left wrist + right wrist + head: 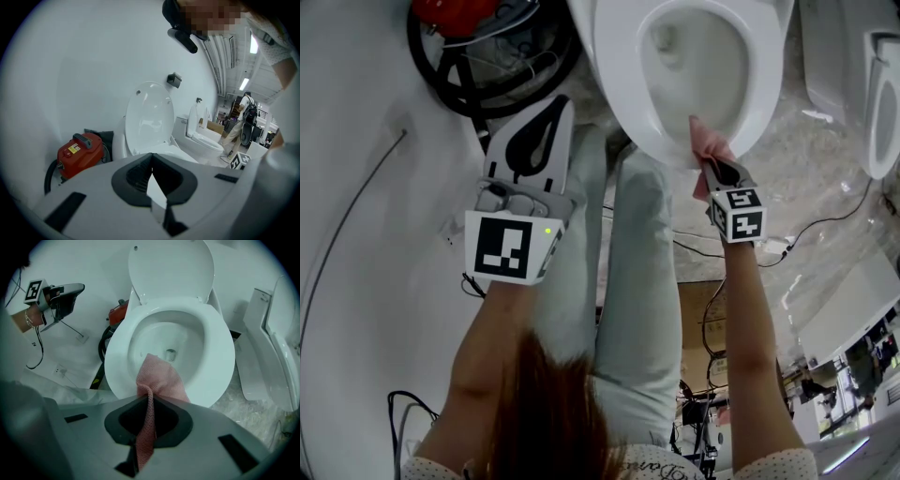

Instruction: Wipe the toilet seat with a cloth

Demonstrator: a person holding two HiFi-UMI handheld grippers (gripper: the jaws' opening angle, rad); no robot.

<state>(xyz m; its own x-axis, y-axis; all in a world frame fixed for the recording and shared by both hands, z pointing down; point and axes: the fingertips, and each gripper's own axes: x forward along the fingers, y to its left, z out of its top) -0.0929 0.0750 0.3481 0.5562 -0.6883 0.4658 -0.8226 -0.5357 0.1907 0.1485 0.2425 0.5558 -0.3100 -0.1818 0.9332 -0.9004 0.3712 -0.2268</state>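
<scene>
A white toilet stands with its lid (171,268) raised and its seat (623,80) (220,350) down. My right gripper (710,155) (149,397) is shut on a pink cloth (710,142) (159,380). The cloth lies draped over the seat's front rim, its free end hanging toward the bowl. My left gripper (546,122) (151,161) is held off to the left of the toilet, away from the seat, jaws shut with nothing between them. It also shows at the upper left of the right gripper view as the left gripper (65,294).
A red vacuum (79,152) (455,14) with a black hose (427,66) sits left of the toilet by the white wall. A second toilet (276,357) (204,136) stands to the right. Cables (825,225) trail on the floor. My legs (642,309) are directly below.
</scene>
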